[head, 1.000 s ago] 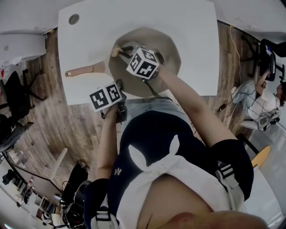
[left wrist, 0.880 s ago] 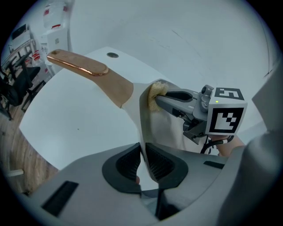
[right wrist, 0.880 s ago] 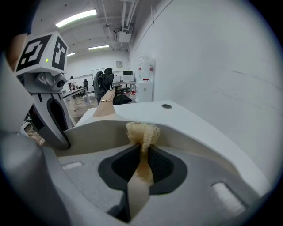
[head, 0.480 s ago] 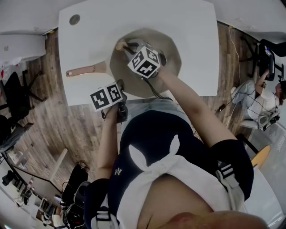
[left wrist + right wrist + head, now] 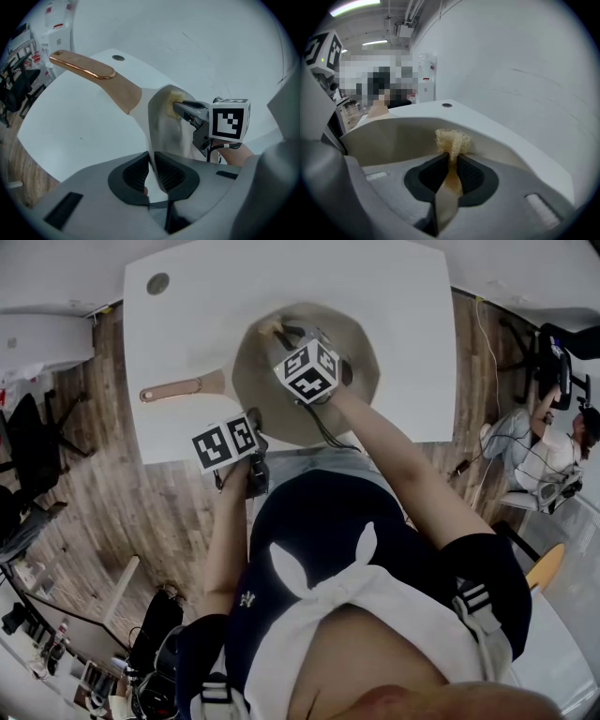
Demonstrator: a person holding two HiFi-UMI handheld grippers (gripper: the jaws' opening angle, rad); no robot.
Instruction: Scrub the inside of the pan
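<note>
The pan (image 5: pixel 361 352) – a wide, beige one – sat on a white table (image 5: pixel 403 287), close to the table's near edge, with its copper-toned handle (image 5: pixel 178 388) pointing left. Inside it, at the far-left part of the wall, close to where the handle joins, a pale yellow scrub pad (image 5: pixel 452 138) touched the inner surface. The right gripper (image 5: pixel 452 157) had its jaws pinched tight on that pad, whose frayed tuft stuck out past the fingertips. The gripper reached down into the pan from the near right, its marker cube (image 5: pixel 307 369) above the pan's middle.

The left gripper (image 5: pixel 151 161) had its jaws closed on the pan's near-left rim – the thin wall stood squeezed between the two ribbed pads. This gripper's own marker cube (image 5: pixel 225 440) hung over the table's near edge, just left of the person's body.

A small round hole (image 5: pixel 157 283) showed in the table's far-left corner, well apart from the pan. Wood-plank floor (image 5: pixel 103 512) lay to the left of the table, and a seated person (image 5: pixel 539 442) was well off to the right.
</note>
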